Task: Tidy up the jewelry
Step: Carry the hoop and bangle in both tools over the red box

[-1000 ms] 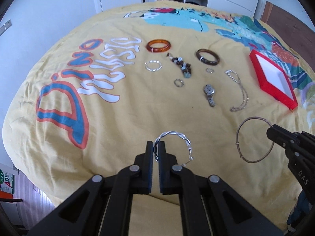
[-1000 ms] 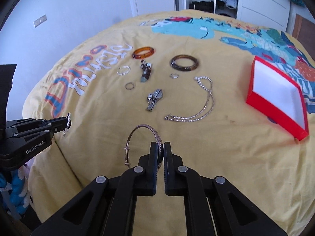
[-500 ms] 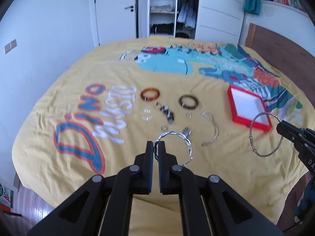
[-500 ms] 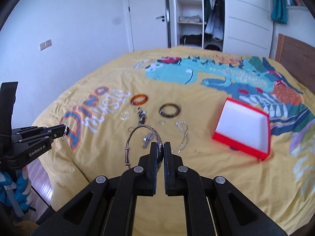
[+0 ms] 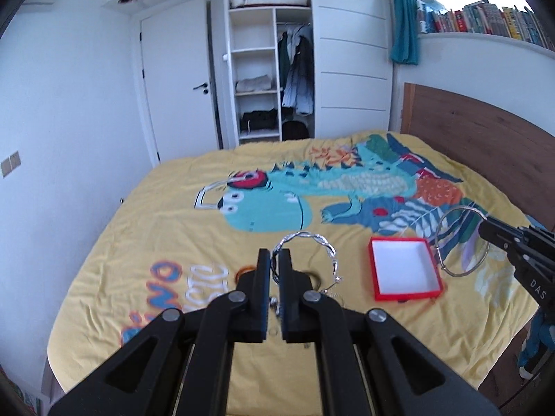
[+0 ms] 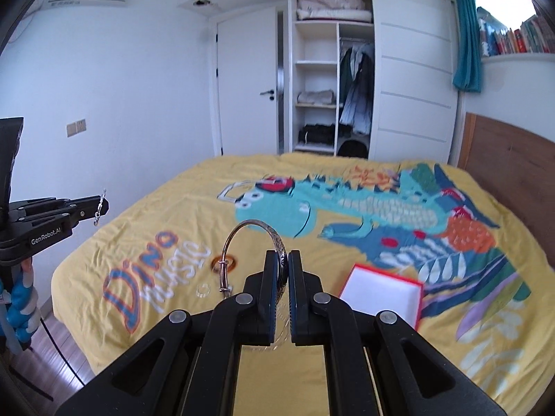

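My left gripper (image 5: 274,254) is shut on a twisted silver bracelet (image 5: 321,241), held high above the bed. My right gripper (image 6: 282,256) is shut on a thin metal bangle (image 6: 239,230) with a sliding clasp. From the left wrist view the right gripper (image 5: 485,228) shows at the right edge with the bangle (image 5: 451,239) hanging from it. The left gripper (image 6: 102,206) appears at the left of the right wrist view. An open red box (image 5: 376,277) with a white inside lies on the yellow bedspread (image 5: 156,228). An orange bangle (image 6: 232,263) and a small clear ring (image 6: 203,289) lie on the spread; other jewelry is hidden behind the fingers.
The bed has a dinosaur print and a wooden headboard (image 5: 485,138) at the right. Beyond its far end stand a white door (image 5: 177,86) and an open wardrobe (image 5: 270,69). A shelf of books (image 5: 485,20) runs along the upper right wall. Wooden floor (image 6: 52,343) shows at the left.
Both grippers have risen well above the bed with their bracelets and tilted up, so the room's far wall and wardrobe now fill the upper view. The jewelry on the spread looks smaller and lower.
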Available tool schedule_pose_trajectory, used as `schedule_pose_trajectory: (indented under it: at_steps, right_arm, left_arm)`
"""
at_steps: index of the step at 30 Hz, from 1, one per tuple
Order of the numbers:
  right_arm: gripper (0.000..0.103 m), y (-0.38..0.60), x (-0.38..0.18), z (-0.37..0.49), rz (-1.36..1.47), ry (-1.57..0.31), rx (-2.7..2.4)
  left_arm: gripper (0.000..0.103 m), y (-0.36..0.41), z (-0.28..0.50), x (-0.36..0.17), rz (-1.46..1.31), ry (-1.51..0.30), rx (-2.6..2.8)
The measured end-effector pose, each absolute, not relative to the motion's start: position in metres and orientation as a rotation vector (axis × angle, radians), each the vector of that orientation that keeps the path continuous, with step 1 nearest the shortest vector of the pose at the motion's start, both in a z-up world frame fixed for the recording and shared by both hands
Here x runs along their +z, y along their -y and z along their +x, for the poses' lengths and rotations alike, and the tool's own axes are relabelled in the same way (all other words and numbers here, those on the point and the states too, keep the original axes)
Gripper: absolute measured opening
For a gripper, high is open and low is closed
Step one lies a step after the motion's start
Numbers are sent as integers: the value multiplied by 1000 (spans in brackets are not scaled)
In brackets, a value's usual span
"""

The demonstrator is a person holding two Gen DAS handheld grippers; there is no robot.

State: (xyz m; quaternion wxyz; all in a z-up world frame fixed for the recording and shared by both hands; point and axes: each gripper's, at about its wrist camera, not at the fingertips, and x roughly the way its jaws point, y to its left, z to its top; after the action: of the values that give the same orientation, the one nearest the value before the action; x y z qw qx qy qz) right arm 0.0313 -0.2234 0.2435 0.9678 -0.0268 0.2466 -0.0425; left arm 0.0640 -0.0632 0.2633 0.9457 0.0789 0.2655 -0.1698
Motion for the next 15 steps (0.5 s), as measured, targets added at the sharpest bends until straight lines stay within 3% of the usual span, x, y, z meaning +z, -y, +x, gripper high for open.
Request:
schedule_pose_trajectory:
  at_steps: [7,15]
  right_arm:
    - [6,258,292,46,-57,-427,-129]
    - [6,325,287,74,-39,-436,-212]
  left_arm:
    - [4,106,90,309,192,-513,-391]
    - [4,176,139,284,237,-564,-450]
